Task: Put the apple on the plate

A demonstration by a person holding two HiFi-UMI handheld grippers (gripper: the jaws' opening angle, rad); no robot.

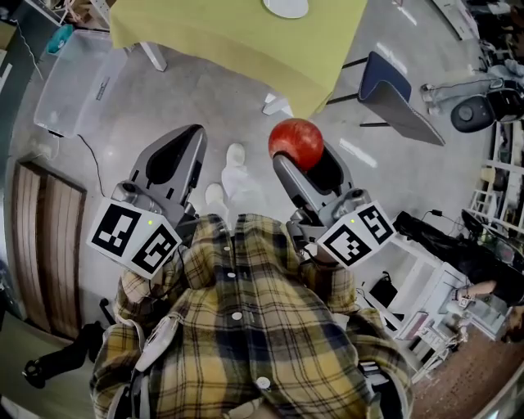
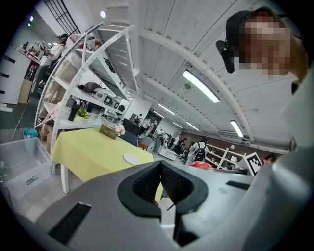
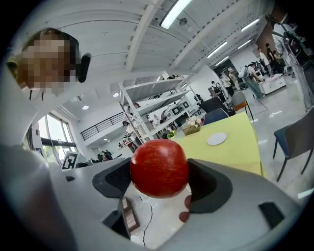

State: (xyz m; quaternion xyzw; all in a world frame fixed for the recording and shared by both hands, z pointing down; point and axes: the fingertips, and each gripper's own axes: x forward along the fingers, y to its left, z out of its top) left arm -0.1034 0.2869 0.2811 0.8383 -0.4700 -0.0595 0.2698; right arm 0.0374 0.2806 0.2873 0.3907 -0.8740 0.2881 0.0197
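A red apple (image 1: 296,141) sits clamped between the jaws of my right gripper (image 1: 304,160), held in the air in front of the person's chest. In the right gripper view the apple (image 3: 159,168) fills the gap between the dark pads. A small white plate (image 1: 286,6) lies on the yellow-green table (image 1: 237,37) ahead, seen far off in the right gripper view as the plate (image 3: 216,139). My left gripper (image 1: 190,135) hangs to the left with nothing in it; its pads (image 2: 147,188) meet. The plate (image 2: 131,159) and table (image 2: 93,152) show beyond it.
A clear plastic bin (image 1: 70,78) stands on the floor left of the table. A blue-seated chair (image 1: 393,90) is at the table's right. White table legs (image 1: 152,56) reach the grey floor. Shelving and equipment crowd the right edge (image 1: 491,204).
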